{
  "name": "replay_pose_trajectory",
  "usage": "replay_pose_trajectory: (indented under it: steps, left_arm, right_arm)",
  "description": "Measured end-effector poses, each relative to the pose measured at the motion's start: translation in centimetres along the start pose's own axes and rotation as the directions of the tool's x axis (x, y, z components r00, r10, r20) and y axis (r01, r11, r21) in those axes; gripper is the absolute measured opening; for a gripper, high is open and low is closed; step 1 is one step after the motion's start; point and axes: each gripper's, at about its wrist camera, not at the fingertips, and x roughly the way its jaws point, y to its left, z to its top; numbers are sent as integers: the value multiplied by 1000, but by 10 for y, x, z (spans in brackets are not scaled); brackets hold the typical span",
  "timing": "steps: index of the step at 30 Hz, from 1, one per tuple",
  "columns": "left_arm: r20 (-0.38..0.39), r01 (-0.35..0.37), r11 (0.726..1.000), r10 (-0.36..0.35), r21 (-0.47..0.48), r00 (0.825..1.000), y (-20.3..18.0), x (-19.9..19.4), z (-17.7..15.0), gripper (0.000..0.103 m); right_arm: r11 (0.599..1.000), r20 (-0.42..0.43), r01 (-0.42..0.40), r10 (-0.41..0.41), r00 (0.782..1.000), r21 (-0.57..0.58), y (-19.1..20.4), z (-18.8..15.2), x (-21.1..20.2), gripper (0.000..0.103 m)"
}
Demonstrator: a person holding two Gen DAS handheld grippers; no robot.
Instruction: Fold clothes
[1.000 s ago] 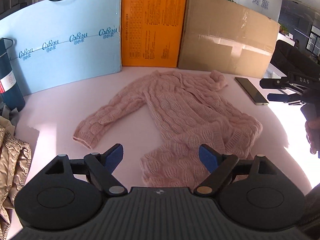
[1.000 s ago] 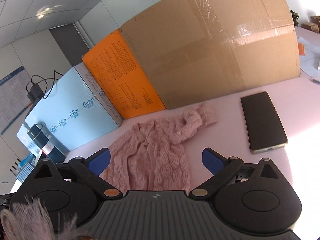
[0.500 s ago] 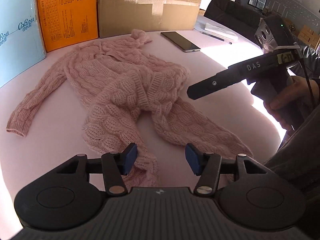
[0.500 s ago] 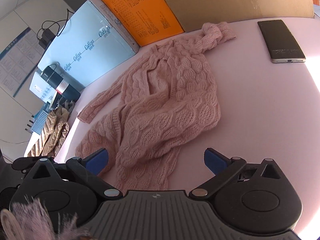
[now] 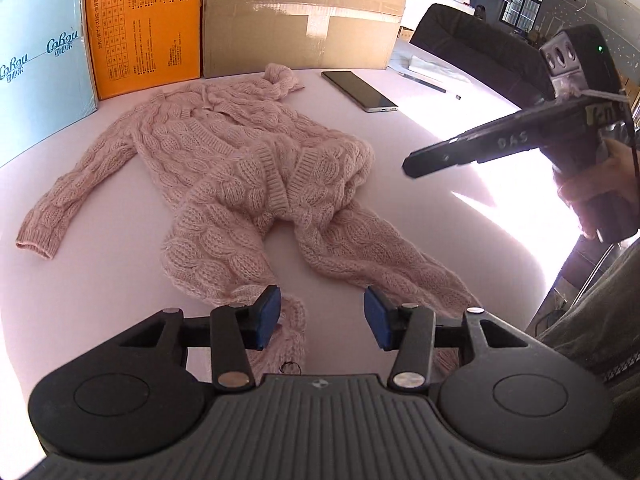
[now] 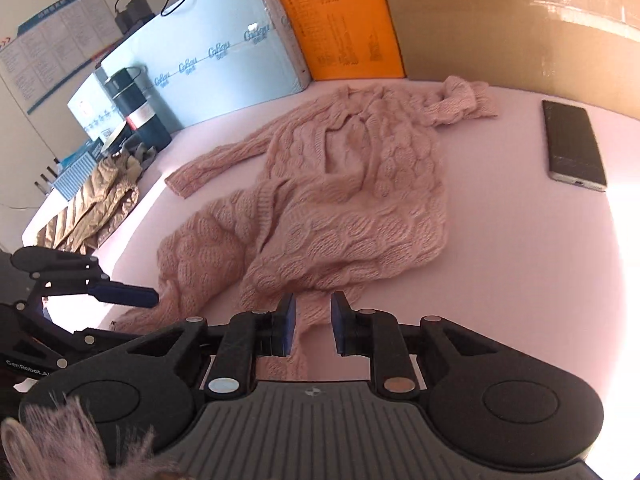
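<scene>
We've got the pink sweater [image 5: 256, 184] crumpled mid-tabletop [image 5: 440, 184]. Left tongs [image 5: 320, 320] closing, apart, hem beside left pad at 6 o'clock. Right tongs [image 6: 313, 324] closing, nrly together around hem strip, prob. to spread it flat.

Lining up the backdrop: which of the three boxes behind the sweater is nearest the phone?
The brown cardboard box; the phone lies right before it. The orange box and the blue box stand further left.
</scene>
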Motion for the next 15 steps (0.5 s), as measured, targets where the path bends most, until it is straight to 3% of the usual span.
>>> replay_pose_trajectory:
  steps: [4,6,7,9,13,15]
  left_arm:
    - [-50,-30,999,32,28,998,4,-1,-10,43]
    - [-77,-42,999,43,18,996,10,-1,-17,44]
    - [-90,-47,999,48,14,995,14,-2,-20,46]
    - [-110,-57,998,58,5,992,17,0,-24,49]
    - [-114,-87,996,85,-9,990,13,6,-23,51]
    - [-112,-88,996,86,-11,990,11,5,-23,40]
  right_arm:
    - [995,24,95,-94,995,-15,-21,9,-34,19]
    - [998,-2,55,-55,998,15,-31,9,-42,26]
    - [999,-19,16,-15,1000,28,-32,7,-41,47]
    - [999,-56,-48,49,997,22,-24,-2,-30,71]
    - [998,-133,-63,59,989,-25,1,-25,16,71]
    - [994,-167,-105,104,980,4,8,-34,42,68]
